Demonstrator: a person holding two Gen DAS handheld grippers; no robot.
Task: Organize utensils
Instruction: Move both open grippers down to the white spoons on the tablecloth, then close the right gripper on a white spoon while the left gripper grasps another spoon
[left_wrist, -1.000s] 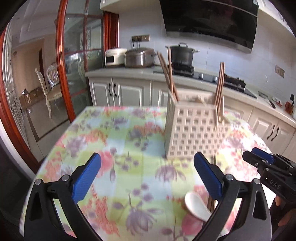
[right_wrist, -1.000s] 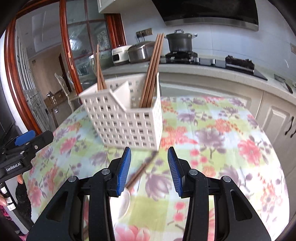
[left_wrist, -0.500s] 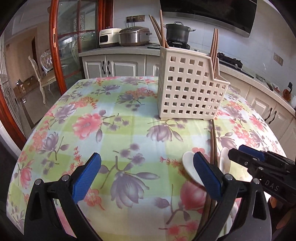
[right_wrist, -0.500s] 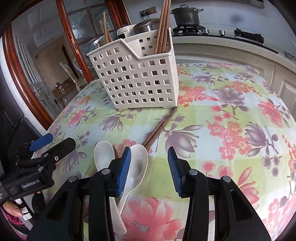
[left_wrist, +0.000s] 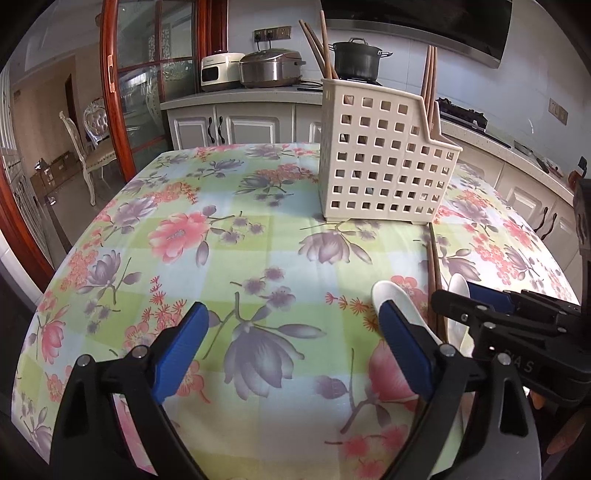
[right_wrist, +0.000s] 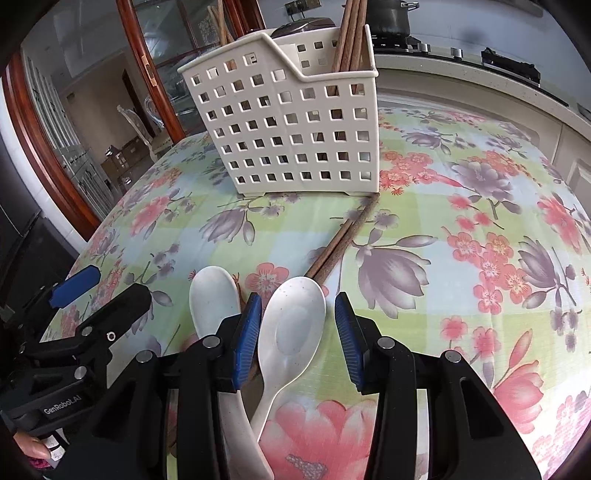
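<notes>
A cream perforated utensil basket (right_wrist: 295, 125) stands on the floral tablecloth and holds several brown chopsticks (right_wrist: 349, 33); it also shows in the left wrist view (left_wrist: 380, 162). A loose pair of chopsticks (right_wrist: 341, 236) lies on the cloth in front of it. Two white ceramic spoons lie side by side. My right gripper (right_wrist: 298, 338) is open, low over the right spoon (right_wrist: 293, 325), whose bowl sits between the pads. The left spoon (right_wrist: 214, 295) lies just outside. My left gripper (left_wrist: 291, 341) is open and empty above the cloth, left of the spoons (left_wrist: 391, 299).
The table (left_wrist: 221, 258) is round, with its edge close on all sides. Kitchen counters with a pot (left_wrist: 356, 59), rice cookers (left_wrist: 269, 68) and a stove stand behind. A red-framed glass door (left_wrist: 122, 92) is at the left.
Both grippers have dropped lower and closer to the table. The right gripper has come down around the right spoon's bowl. The basket now looks nearer.
</notes>
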